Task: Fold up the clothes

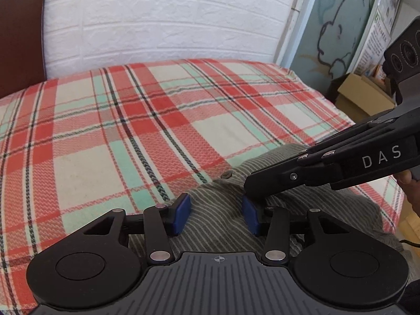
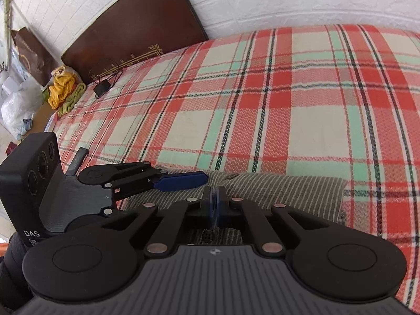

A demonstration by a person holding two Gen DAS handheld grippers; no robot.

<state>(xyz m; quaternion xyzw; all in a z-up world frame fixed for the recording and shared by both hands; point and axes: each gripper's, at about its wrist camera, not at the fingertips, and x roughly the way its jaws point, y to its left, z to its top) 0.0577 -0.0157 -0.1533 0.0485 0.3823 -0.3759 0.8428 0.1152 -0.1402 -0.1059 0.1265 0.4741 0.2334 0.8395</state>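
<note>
Pinching a fold of the striped garment (image 2: 275,186), right tongs (image 2: 214,202) are closed; left tongs (image 1: 216,214), half-open and empty, straddle cloth just beside.

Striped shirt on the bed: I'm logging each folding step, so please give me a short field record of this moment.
surface: plaid blanket over a bed
garment: grey striped shirt, bunched at the near edge, a button showing
left claw: open, blue pads astride a fold of the shirt, not pressing it
right claw: shut, pads together on the shirt's edge; fabric between them cannot be confirmed
claws: close together over the same part of the shirt
background: brown board leaning on the white wall
fold state: not yet flat or folded
</note>
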